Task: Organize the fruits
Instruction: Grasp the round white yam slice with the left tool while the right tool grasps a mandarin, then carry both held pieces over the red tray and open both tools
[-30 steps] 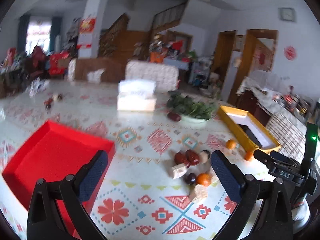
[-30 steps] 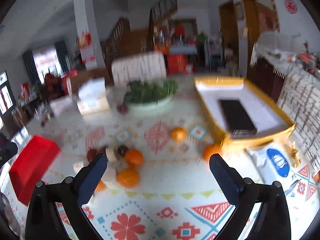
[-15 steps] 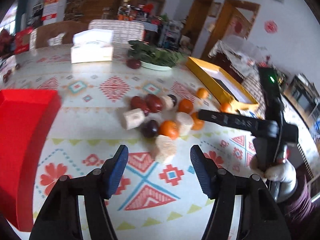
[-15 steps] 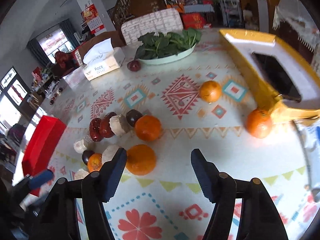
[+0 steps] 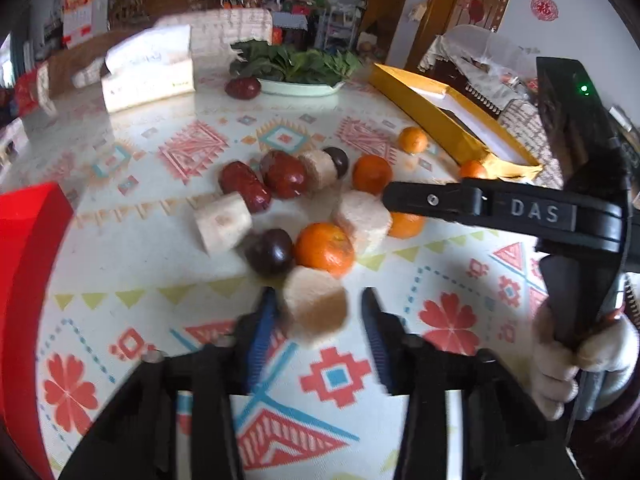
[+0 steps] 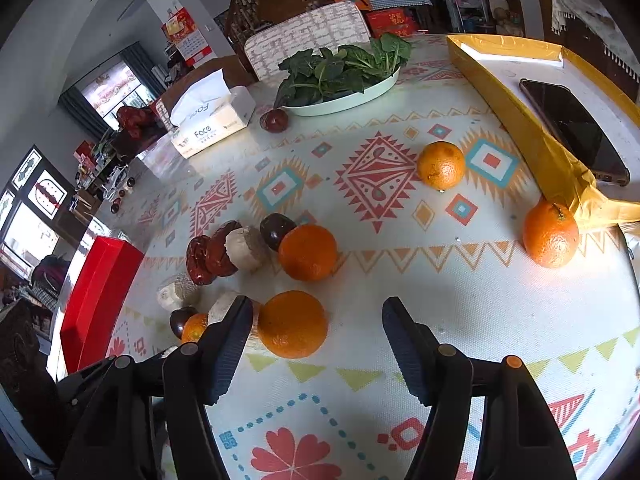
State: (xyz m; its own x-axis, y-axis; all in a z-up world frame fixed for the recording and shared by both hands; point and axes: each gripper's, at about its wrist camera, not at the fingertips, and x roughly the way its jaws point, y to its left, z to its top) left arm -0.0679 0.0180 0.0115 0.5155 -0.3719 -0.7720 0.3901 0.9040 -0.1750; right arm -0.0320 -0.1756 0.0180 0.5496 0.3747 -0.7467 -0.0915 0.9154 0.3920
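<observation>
Closing around a pale cut chunk [image 5: 316, 307], the left gripper [image 5: 318, 330] had its blue pads [image 5: 259, 332] narrowing on either side of the piece, with small gaps visible, so no pinch could be confirmed. Beside it, the right gripper [image 6: 316, 354] stood half open and steady, low over the patterned tablecloth [image 6: 460, 312]; an orange [image 6: 293, 324] lay between its fingers, close against the left finger and well clear of the right one.

To the left sat a red tray [image 5: 24, 280]; its inside could not be seen. Just beyond the chunk crowded a dark plum [image 5: 269, 251], a second orange [image 5: 325, 247], more pale chunks [image 5: 223, 223] and red dates [image 5: 245, 187], hemming in the left gripper's approach. Farther right, two loose oranges [image 6: 441, 165] lay near a yellow tray [image 6: 516, 92], which held a dark phone [image 6: 574, 130]. At the far edge stood a dish of leafy greens [image 6: 340, 72], one date [image 6: 274, 121] beside it, and a tissue box [image 6: 208, 120].
</observation>
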